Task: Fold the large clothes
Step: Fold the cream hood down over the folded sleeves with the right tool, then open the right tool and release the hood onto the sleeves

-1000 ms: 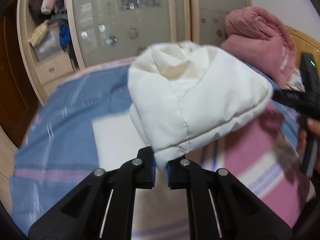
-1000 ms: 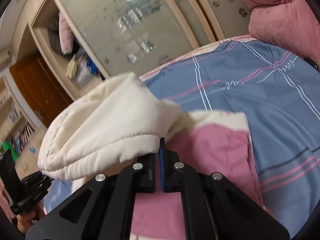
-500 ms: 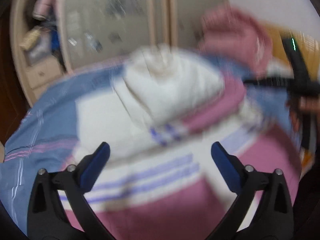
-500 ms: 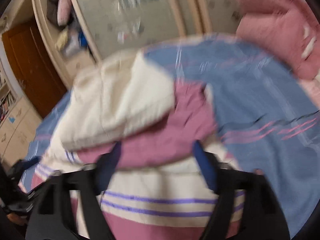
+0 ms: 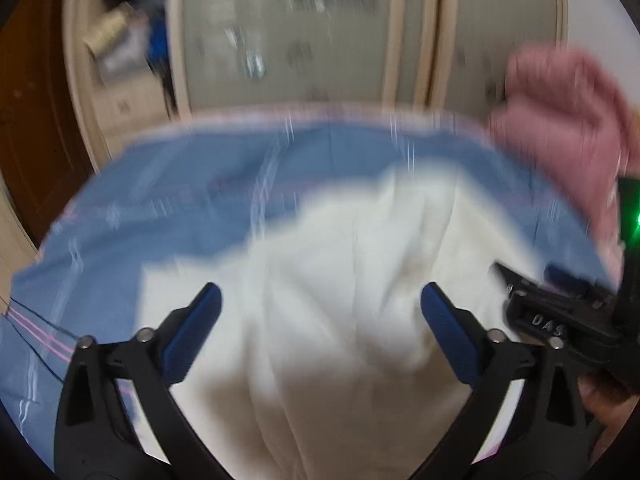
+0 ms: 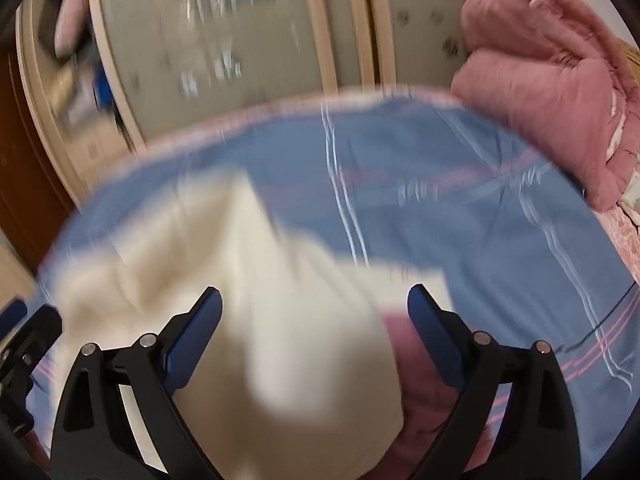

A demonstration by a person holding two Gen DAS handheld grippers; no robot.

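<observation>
A large cream padded garment (image 5: pixel 340 300) with pink panels lies on the blue bedsheet (image 5: pixel 180 208). Both views are blurred by motion. My left gripper (image 5: pixel 320 312) is open and empty, close above the cream cloth. My right gripper (image 6: pixel 314 312) is open and empty over the same garment (image 6: pixel 288 340), whose pink part (image 6: pixel 416 376) shows by the right finger. The right gripper also shows at the right edge of the left wrist view (image 5: pixel 560 320). The left one shows at the left edge of the right wrist view (image 6: pixel 20 344).
A pink quilt (image 6: pixel 560 80) is piled at the bed's far right corner, also in the left wrist view (image 5: pixel 568 120). A wardrobe with frosted sliding doors (image 5: pixel 300 32) stands behind the bed. Open shelves with clutter (image 5: pixel 120 48) and a brown door (image 5: pixel 28 100) are at the left.
Both grippers let go of the cream hood part and opened wide. The garment dropped onto the bed and both grippers moved down and closer to it.
</observation>
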